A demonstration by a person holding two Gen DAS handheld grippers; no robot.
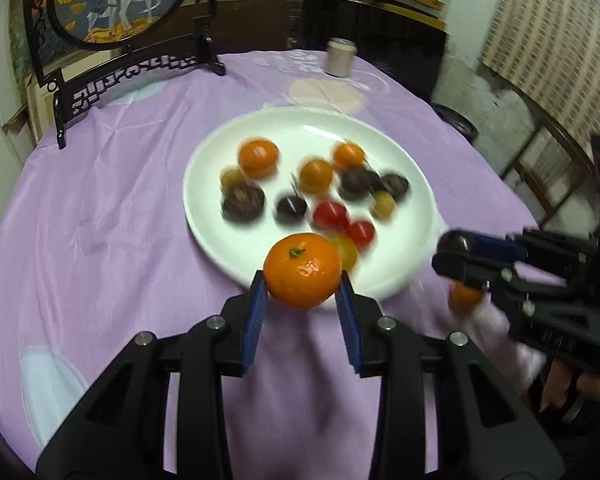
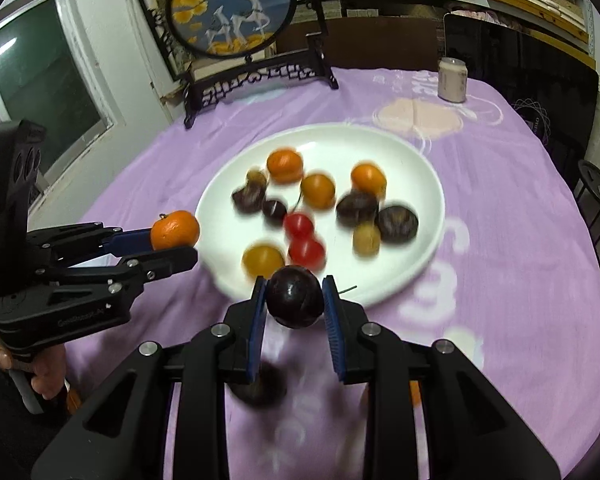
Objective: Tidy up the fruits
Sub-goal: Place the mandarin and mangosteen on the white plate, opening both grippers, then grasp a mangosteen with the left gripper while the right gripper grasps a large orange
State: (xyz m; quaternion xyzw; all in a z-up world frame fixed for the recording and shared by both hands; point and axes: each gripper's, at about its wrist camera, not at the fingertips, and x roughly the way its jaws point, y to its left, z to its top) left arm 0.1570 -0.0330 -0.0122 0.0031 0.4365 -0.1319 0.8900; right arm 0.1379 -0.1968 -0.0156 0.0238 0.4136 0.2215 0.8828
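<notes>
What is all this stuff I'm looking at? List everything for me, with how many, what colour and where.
plate: one, white, middle of the table.
small oranges on plate: three, orange, far half.
red fruits: two, near half of plate.
yellow fruits: about four, scattered on plate; blurred.
dark fruits on plate: about four, purple-brown.
tablecloth: one, lilac, covers the table.
jar: one, pale, far side of table.
round screen: one, black frame, deer picture, far left.
held orange: one, between the left tool's pads.
held dark fruit: one, between the right tool's pads.
left tool: black, blue pads.
right tool: black, blue pads.
</notes>
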